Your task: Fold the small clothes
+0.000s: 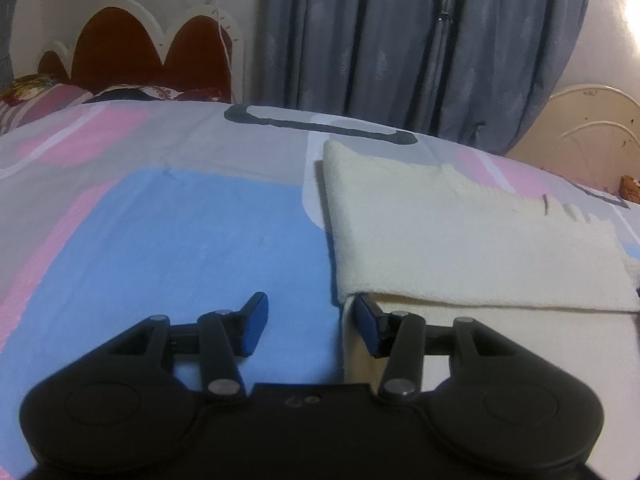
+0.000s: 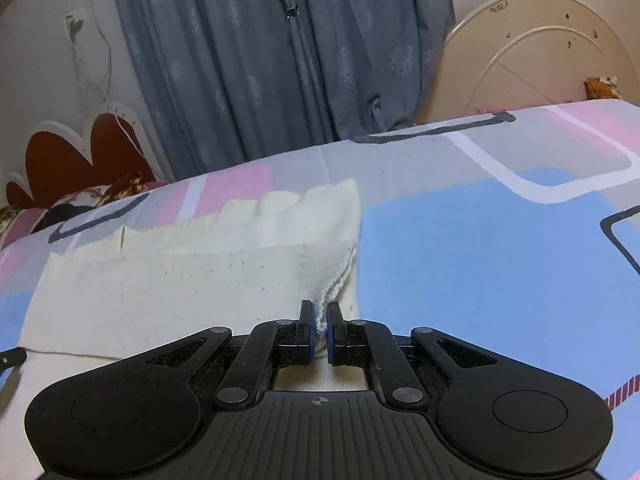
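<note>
Grey curtains (image 1: 384, 40) hang behind the pink, blue and grey patterned bedsheet (image 1: 160, 240), where the cream knitted garment (image 1: 460, 240) lies part-folded ahead; the right gripper (image 2: 319, 332), pinching its near corner, should probably draw evenly while the wide-spread left gripper (image 1: 308, 328) closes on the near-left corner.

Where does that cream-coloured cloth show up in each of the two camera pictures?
Left wrist view: the cream cloth fills the right half, its near left corner by the open left gripper.
Right wrist view: the cloth lies left of centre, its right corner pinched in the right gripper.
Shared landmark: the grey curtain behind the bed.
</note>
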### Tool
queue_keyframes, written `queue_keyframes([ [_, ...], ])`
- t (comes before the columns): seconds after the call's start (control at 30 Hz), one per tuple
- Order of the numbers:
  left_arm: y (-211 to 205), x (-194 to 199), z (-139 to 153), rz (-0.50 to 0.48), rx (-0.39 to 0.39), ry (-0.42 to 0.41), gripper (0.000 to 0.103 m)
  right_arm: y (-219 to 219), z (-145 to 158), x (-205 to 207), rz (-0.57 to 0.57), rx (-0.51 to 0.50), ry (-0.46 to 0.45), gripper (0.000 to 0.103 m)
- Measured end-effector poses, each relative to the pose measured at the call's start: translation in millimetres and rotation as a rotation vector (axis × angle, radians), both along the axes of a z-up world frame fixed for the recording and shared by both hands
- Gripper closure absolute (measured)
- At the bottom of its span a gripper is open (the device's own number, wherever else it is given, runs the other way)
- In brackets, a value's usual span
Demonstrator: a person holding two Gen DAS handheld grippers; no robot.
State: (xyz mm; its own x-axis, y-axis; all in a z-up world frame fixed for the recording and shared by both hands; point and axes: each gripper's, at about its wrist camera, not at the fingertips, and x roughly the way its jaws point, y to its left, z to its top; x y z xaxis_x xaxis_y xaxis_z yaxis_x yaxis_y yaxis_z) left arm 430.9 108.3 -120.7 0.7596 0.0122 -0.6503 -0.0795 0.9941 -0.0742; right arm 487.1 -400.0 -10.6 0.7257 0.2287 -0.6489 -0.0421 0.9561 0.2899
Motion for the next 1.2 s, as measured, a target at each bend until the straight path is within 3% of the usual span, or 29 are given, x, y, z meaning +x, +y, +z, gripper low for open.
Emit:
queue_keyframes([
  [0.07,8.7,-11.8,6.6,0.027,-0.005,-0.033,0.043,-4.5,3.3,-4.8,-0.023,-0.017,-0.011,0.093],
  [0.13,12.7,-26.0,17.8,0.032,-0.014,-0.114,0.043,-10.5,11.3,-14.6,-0.071,-0.049,-0.039,0.077],
  [0.2,1.2,-23.9,28.2,-0.021,-0.040,-0.149,0.044,-10.2,18.0,-18.5,-0.040,0.006,-0.066,0.077],
  [0.27,-28.6,-10.4,33.4,-0.125,-0.013,-0.160,0.044,7.9,19.0,-14.2,0.016,-0.003,-0.073,0.077],
  [0.37,-65.3,13.9,24.0,-0.202,0.033,-0.109,0.043,48.2,16.4,-7.3,0.136,-0.014,-0.075,0.077],
  [0.43,-67.7,24.7,10.4,-0.177,0.053,-0.055,0.044,66.6,12.6,-6.2,0.176,-0.056,-0.081,0.077],
  [0.5,-50.1,21.5,0.6,-0.154,0.011,-0.048,0.044,61.5,8.0,-5.2,0.156,-0.062,-0.066,0.077],
  [0.57,-34.3,15.8,0.2,-0.141,-0.007,-0.058,0.044,41.2,-2.3,-2.7,0.067,-0.142,-0.032,0.077],
  [0.63,-27.5,19.0,8.8,-0.094,-0.001,-0.072,0.043,19.2,-4.1,1.2,-0.003,-0.124,-0.020,0.077],
  [0.7,-26.0,32.7,19.9,-0.106,-0.069,-0.119,0.041,16.5,3.0,5.0,-0.022,-0.101,-0.057,0.077],
  [0.8,-45.9,62.4,29.0,-0.160,-0.043,-0.139,0.032,42.4,14.1,19.1,0.064,-0.048,-0.113,0.077],
  [0.93,-63.6,102.0,18.2,-0.184,-0.013,-0.101,0.033,94.3,12.7,47.4,0.186,0.006,-0.110,0.077],
  [1.1,-41.5,131.9,-3.5,-0.112,-0.035,-0.036,0.033,142.1,-1.6,74.6,0.301,0.060,-0.058,0.077],
  [1.2,-27.8,126.9,-9.1,-0.128,-0.060,-0.060,0.033,154.0,-16.5,84.4,0.326,0.000,-0.061,0.077],
])
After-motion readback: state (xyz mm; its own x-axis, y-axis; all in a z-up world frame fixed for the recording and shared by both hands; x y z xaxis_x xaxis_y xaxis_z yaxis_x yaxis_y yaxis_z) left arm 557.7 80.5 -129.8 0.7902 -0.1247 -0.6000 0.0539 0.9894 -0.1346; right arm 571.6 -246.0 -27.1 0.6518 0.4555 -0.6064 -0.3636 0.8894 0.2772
